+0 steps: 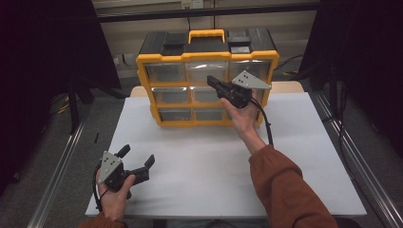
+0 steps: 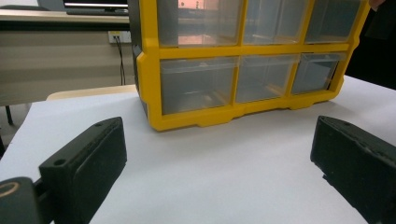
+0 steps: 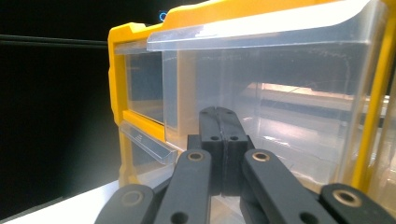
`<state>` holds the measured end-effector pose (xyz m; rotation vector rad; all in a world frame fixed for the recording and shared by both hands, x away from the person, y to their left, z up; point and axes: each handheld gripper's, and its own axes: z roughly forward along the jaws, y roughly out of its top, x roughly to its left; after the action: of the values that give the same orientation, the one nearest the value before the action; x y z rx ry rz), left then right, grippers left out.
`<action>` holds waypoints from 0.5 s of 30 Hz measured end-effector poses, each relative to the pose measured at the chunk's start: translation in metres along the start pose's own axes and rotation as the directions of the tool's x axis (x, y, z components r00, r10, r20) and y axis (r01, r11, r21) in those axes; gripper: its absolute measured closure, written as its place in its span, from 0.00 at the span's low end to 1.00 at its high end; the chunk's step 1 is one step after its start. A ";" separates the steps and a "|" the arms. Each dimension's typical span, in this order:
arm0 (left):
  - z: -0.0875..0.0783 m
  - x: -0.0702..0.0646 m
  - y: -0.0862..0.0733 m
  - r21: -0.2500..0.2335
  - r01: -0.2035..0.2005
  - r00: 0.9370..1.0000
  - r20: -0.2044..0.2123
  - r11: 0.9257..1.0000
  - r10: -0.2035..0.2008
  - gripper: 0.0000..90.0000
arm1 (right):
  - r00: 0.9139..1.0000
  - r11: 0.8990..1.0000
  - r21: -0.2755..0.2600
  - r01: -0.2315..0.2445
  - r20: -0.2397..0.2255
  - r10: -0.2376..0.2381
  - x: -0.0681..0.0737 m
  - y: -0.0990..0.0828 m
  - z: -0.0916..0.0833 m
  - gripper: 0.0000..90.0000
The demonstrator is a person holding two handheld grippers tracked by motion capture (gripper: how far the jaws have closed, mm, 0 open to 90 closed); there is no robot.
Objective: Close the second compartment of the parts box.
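A yellow-framed organizer (image 1: 207,56) with three rows of clear drawers stands at the back of the white table (image 1: 294,156). My right gripper (image 1: 212,80) is raised in front of it, jaws shut, tips at the lower edge of the top middle drawer (image 1: 206,70). In the right gripper view the shut jaws (image 3: 219,114) touch or nearly touch a clear drawer (image 3: 289,88) that stands out a little from the yellow frame (image 3: 116,70). My left gripper (image 1: 138,154) rests low near the table's front left, open and holding nothing. The left gripper (image 2: 217,140) faces the organizer's lower drawers (image 2: 198,88).
A yellow carry handle (image 1: 206,34) tops the organizer. Metal rails (image 1: 62,161) run along both sides of the table, with dark curtains beyond. Bare white tabletop lies between the left gripper and the organizer.
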<state>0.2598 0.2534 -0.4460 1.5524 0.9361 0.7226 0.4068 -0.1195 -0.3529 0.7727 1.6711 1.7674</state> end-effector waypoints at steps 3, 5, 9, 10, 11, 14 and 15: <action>0.001 0.000 0.000 -0.003 0.009 1.000 0.016 1.000 -0.009 0.04 | 1.000 1.000 -0.003 -0.002 0.002 0.002 -0.001 0.000 0.001 1.00; 0.001 0.000 0.000 -0.002 0.008 1.000 0.016 1.000 -0.008 0.04 | 1.000 1.000 -0.001 0.002 0.002 -0.002 -0.001 0.000 0.002 1.00; 0.001 0.000 -0.001 0.002 0.002 1.000 0.010 1.000 -0.002 0.04 | 1.000 1.000 0.003 0.003 0.009 -0.003 -0.002 0.000 0.003 1.00; 0.001 0.000 -0.001 0.001 0.003 1.000 0.010 1.000 -0.003 0.04 | 1.000 1.000 0.004 0.003 0.009 -0.003 -0.002 0.000 0.004 1.00; 0.001 -0.001 -0.001 0.001 0.010 1.000 0.017 1.000 -0.010 0.04 | 1.000 1.000 0.004 0.004 0.007 -0.004 -0.002 0.000 0.004 1.00; 0.002 -0.001 -0.001 0.001 0.012 1.000 0.019 1.000 -0.012 0.04 | 1.000 1.000 0.008 0.007 0.013 -0.007 -0.003 0.001 0.005 1.00; 0.002 -0.001 -0.001 0.002 0.011 1.000 0.019 1.000 -0.011 0.04 | 1.000 1.000 0.008 0.008 0.012 -0.008 -0.003 0.001 0.006 1.00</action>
<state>0.2606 0.2521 -0.4471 1.5526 0.9303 0.6981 0.4131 -0.1183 -0.3519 0.7778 1.6719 1.7484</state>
